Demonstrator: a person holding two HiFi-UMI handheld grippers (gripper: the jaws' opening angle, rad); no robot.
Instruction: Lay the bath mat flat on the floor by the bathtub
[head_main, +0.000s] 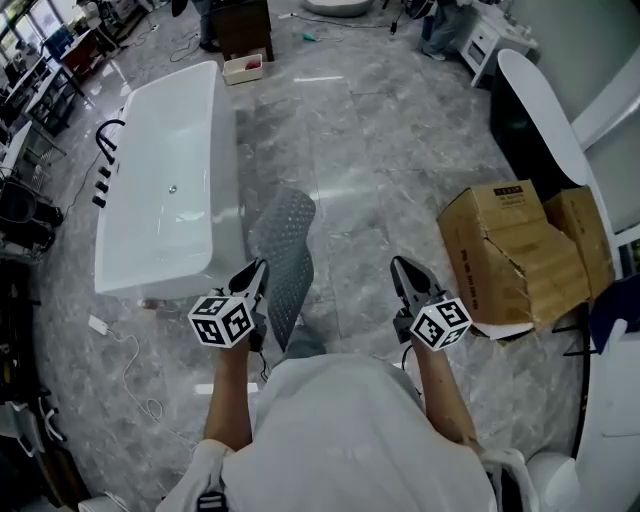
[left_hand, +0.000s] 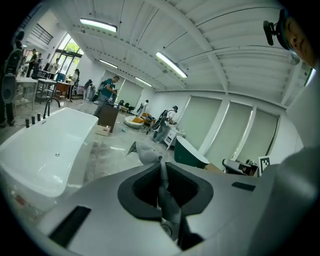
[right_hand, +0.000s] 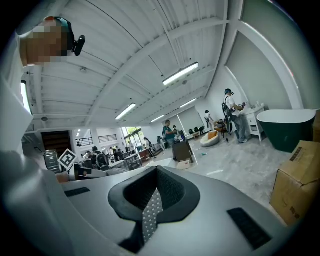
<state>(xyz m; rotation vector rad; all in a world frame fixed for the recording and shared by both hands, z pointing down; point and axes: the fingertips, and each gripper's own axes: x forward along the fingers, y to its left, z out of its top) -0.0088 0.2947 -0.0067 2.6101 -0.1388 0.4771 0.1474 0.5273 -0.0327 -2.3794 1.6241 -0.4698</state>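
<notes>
The grey studded bath mat hangs in a long narrow drape over the marble floor, just right of the white bathtub. My left gripper is shut on the mat's left edge. In the left gripper view a fold of the mat is pinched between the jaws, and more of it bulges beyond them. My right gripper is apart from the mat, to its right, with jaws shut and nothing in them. The right gripper view shows only its closed pads.
A torn cardboard box stands on the floor at the right. Behind it is a dark green tub. A black faucet stands by the white tub's left rim. A white cable lies on the floor at the near left. People work in the background.
</notes>
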